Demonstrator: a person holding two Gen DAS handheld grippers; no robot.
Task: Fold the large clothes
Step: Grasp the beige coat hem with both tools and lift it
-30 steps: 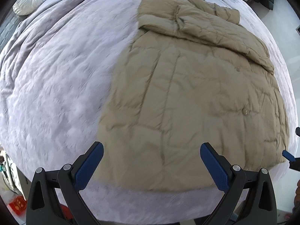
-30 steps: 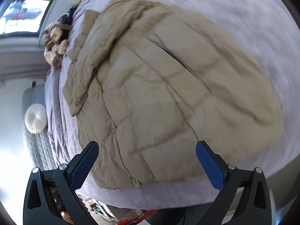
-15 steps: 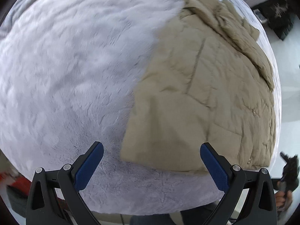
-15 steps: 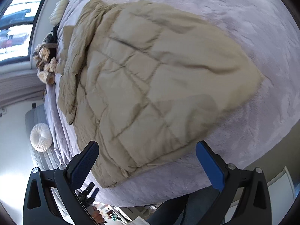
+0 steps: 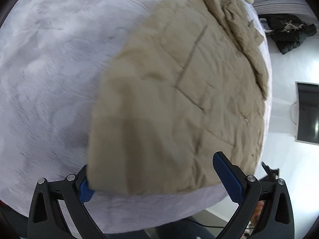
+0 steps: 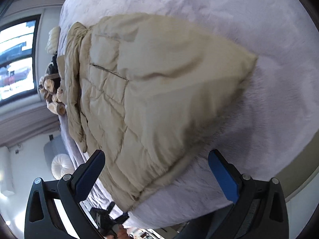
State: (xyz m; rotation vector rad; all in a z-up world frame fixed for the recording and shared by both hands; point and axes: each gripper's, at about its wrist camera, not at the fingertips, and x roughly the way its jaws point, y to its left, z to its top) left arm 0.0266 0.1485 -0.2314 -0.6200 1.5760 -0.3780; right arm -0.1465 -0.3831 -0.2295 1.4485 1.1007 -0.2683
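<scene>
A large beige quilted jacket (image 5: 179, 91) lies flat on a bed with a pale lilac cover (image 5: 49, 69). It also shows in the right wrist view (image 6: 159, 91). My left gripper (image 5: 157, 181) is open at the jacket's near hem; the hem's corner covers part of the left fingertip. My right gripper (image 6: 157, 175) is open, straddling the hem's other corner, just above it. The sleeves and collar (image 6: 73, 79) lie bunched at the far end.
The bed's near edge (image 5: 159, 215) runs just behind the hem. A window (image 6: 16, 59) and soft toys (image 6: 51, 91) lie beyond the bed's far end. A round white cushion (image 6: 61, 165) sits beside the bed. A dark screen (image 5: 307, 111) hangs on the wall.
Both grippers have swung down and in toward the jacket's near hem, one at each corner. They have stayed open. The jacket has not moved.
</scene>
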